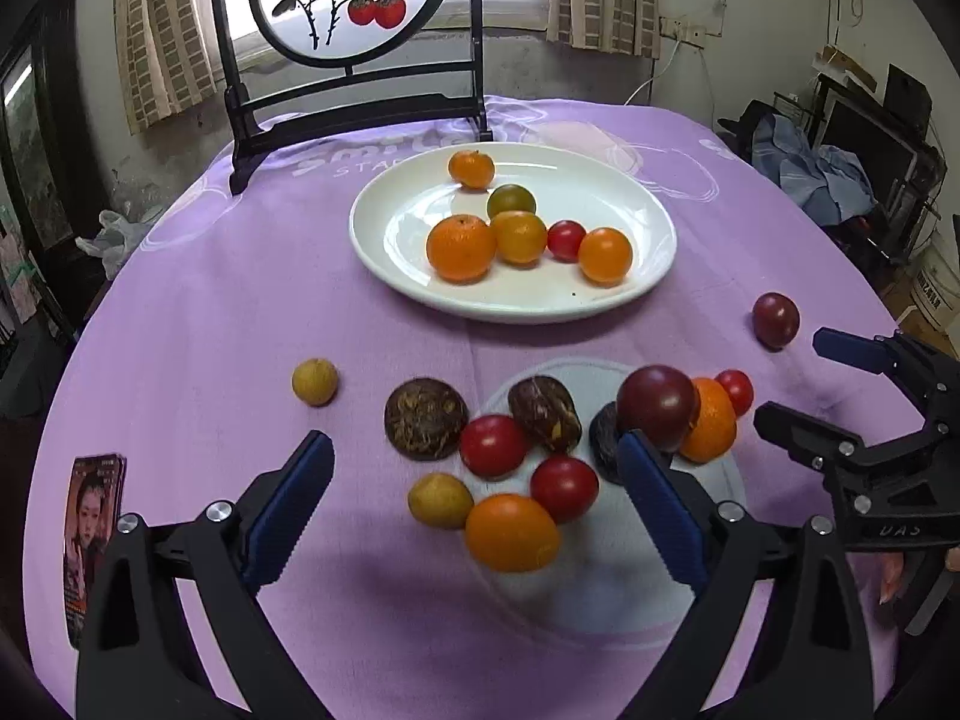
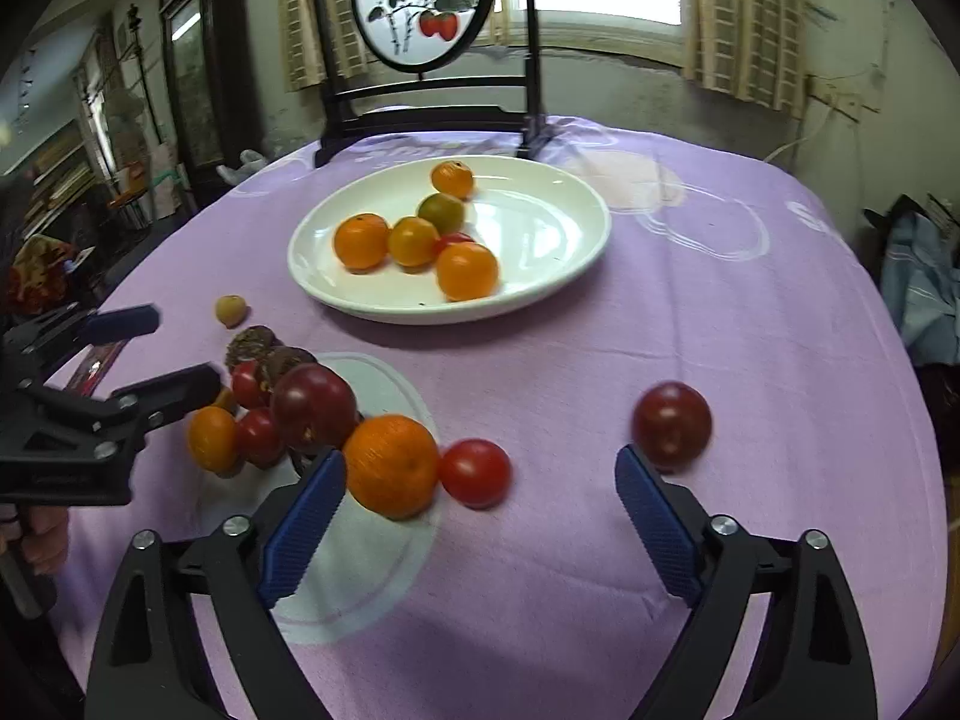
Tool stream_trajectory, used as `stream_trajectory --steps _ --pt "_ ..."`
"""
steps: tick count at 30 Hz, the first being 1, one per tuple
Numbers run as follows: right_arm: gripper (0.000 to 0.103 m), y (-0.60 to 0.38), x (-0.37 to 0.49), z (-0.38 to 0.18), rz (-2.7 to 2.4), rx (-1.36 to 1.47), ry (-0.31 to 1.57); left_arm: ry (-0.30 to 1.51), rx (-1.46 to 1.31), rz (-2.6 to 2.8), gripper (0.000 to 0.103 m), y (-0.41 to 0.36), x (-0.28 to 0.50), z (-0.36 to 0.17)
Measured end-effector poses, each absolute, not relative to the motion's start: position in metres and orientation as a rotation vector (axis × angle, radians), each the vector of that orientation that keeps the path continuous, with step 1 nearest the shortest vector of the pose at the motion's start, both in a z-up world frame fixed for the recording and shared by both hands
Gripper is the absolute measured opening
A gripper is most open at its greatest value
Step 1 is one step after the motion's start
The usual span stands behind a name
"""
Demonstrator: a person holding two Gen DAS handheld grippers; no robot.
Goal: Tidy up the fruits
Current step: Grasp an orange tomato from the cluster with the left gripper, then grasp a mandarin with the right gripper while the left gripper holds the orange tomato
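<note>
A white plate (image 1: 636,204) (image 2: 540,204) at mid-table holds several small oranges and tomatoes. Loose fruit lies in a cluster in front of it: red tomatoes (image 1: 493,445), an orange tomato (image 1: 511,533), brown fruits (image 1: 426,418), a dark plum (image 1: 657,407) (image 2: 313,403), an orange (image 1: 711,420) (image 2: 391,465), a red tomato (image 2: 474,473). Another dark plum (image 1: 776,319) (image 2: 671,425) lies apart on the right. My left gripper (image 1: 474,498) is open and empty over the cluster. My right gripper (image 2: 480,510) is open and empty, between the orange and the lone plum.
A purple cloth (image 1: 240,312) covers the round table. A black-framed painted screen (image 1: 354,0) stands behind the plate. A photo card (image 1: 90,528) lies at the left edge. Two small yellow fruits (image 1: 314,381) (image 1: 440,500) lie on the cloth.
</note>
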State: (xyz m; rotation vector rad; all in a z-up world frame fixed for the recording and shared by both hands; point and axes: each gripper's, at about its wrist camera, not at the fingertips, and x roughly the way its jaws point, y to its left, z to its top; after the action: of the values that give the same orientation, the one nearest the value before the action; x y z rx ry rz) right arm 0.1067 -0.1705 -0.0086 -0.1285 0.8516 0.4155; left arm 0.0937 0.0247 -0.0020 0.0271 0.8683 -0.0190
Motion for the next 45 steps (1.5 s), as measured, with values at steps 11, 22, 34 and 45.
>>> stream_trajectory --steps 11,22,34,45 --pt "0.095 -0.175 0.097 -0.018 0.520 -0.091 0.871 0.963 0.018 0.006 0.085 0.020 0.068 -0.042" --pt "0.095 -0.168 0.098 -0.031 0.442 -0.224 0.885 0.992 0.027 -0.045 0.037 0.012 0.092 -0.050" --pt "0.094 -0.153 0.093 -0.037 0.573 -0.202 0.953 0.975 -0.067 -0.091 0.037 0.038 0.074 -0.042" --pt "0.053 -0.138 0.108 -0.043 0.574 -0.212 0.994 0.976 -0.105 -0.124 0.037 0.052 0.070 -0.049"
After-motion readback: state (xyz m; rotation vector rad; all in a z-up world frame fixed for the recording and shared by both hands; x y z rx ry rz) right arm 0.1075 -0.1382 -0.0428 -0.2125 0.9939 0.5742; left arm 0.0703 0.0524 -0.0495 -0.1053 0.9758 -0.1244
